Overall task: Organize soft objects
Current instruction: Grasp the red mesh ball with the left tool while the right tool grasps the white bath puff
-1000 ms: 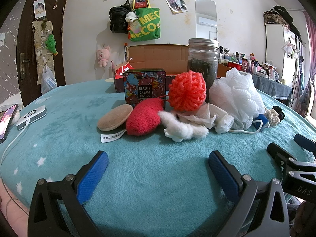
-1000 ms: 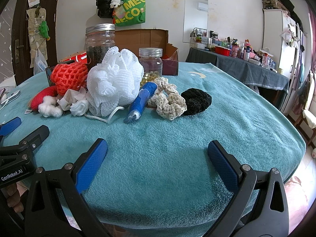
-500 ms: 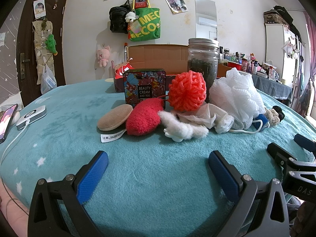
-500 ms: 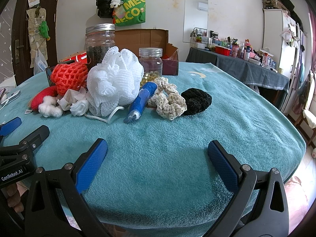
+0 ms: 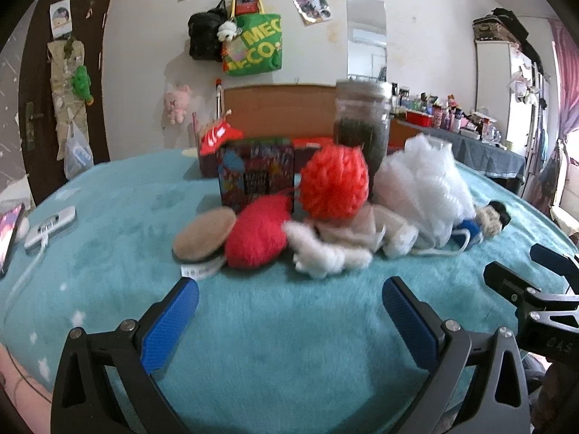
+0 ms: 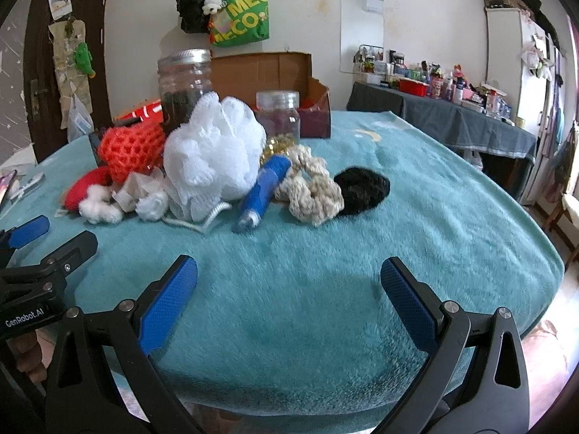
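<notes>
Soft things lie in a row on the teal blanket [image 5: 289, 325]: a tan round pad [image 5: 204, 233], a red fuzzy piece [image 5: 257, 240], a white fluffy piece [image 5: 325, 258], an orange knitted ball [image 5: 334, 181], a white mesh puff [image 5: 423, 184], a cream scrunchie [image 6: 311, 191] and a black scrunchie [image 6: 362, 188]. A blue tube [image 6: 264, 191] lies beside the puff [image 6: 211, 155]. My left gripper [image 5: 289, 298] is open and empty, short of the red piece. My right gripper [image 6: 287, 287] is open and empty, short of the scrunchies.
A patterned tin [image 5: 255, 175], a tall jar [image 5: 362, 123], a small jar [image 6: 278, 115] and a cardboard box [image 6: 286, 83] stand behind the row. A phone [image 5: 9, 238] and white charger [image 5: 50, 222] lie far left. A cluttered side table [image 6: 445, 119] stands right.
Both grippers have moved slightly forward and the views shifted a little, with motion blur. Nothing on the blanket has moved.
</notes>
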Motion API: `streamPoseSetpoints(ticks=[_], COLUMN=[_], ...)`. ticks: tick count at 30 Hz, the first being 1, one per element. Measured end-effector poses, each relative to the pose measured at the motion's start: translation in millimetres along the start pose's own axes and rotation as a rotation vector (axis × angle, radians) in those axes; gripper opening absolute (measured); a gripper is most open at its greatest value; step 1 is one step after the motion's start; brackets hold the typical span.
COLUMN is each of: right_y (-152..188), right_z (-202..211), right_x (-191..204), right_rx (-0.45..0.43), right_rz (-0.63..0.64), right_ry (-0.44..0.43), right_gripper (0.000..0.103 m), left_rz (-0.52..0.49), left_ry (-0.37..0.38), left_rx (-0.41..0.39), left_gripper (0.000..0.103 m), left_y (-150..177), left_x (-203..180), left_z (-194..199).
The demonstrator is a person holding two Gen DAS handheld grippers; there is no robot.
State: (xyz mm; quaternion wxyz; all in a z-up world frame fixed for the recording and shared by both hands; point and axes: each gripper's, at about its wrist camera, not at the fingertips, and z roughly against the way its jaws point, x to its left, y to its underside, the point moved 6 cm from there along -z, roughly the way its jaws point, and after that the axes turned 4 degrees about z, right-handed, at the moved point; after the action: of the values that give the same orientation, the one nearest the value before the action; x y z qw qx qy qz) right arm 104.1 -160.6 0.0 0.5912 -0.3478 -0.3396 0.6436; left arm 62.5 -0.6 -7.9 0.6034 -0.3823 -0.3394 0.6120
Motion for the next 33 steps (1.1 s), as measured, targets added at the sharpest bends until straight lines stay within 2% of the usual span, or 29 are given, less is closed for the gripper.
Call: streamPoseSetpoints(ticks=[4,8,16,19,24,25,27,29,30,31,32,33], right_y=[-16.4,-34.9,-74.5,-85.8,-90.0,-89.9,-88.7,-88.0,-87.1,-85.9,-85.9,-86.8], right_z=[4.0,2.4,-22.5,-37.7,-63.1,-67.7,-72.6,-73.0,-72.4,-70.9,-70.0,-66.8], right_x=[-0.6,-2.0,-4.6,-3.6,2.7,4.7,8.2,13.1,15.9,19.5,20.5,20.5], right_rx=[-0.032,-0.048,-0.032,0.007,0.104,0.124,0.15,0.156,0.16,0.165,0.162,0.144], right_rz=[0.019,0.011,0.023,0.05,0.047,0.045,0.036,0.037,0.04,0.037,0.034,0.033], right_ry=[0.003,-0.036,-0.197,-0.242,-0.36,-0.382,-0.431,-0.466,-0.486,-0.518,-0.528,-0.531], right_gripper=[0.103,0.103,0.103,0.103,0.103,0.102,0.093,0.078,0.06,0.048,0.044,0.037], left_rz=[-0.019,-0.034,-0.072,-0.077,-0.084,-0.085,-0.086,-0.089,-0.091,-0.092,-0.09,-0.088], left_ry=[0.034,0.076,0.155,0.172,0.189,0.193,0.208,0.229,0.236,0.237,0.237,0.24], left_rx=[-0.015,-0.008,0.039,0.065,0.112,0.12,0.147,0.179,0.192,0.198,0.191,0.183], left_gripper=[0.103,0.103,0.103,0.103,0.09,0.085,0.072,0.048,0.045,0.045,0.043,0.043], left_y=[-17.8,-37.4,-66.7,-73.8,-78.3,-75.0,-72.5,-68.2,-66.2,-64.9,-64.5,-64.8], left_x=[-4.3,-9.9,-18.5,-21.7,-24.8,-24.1,-25.8,-27.3,-28.0,-28.0,-27.1,-26.8], left_z=[2.1,-4.4,-26.5,-36.5,-53.0,-54.7,-59.7,-64.8,-66.1,-66.2,-64.2,-61.7])
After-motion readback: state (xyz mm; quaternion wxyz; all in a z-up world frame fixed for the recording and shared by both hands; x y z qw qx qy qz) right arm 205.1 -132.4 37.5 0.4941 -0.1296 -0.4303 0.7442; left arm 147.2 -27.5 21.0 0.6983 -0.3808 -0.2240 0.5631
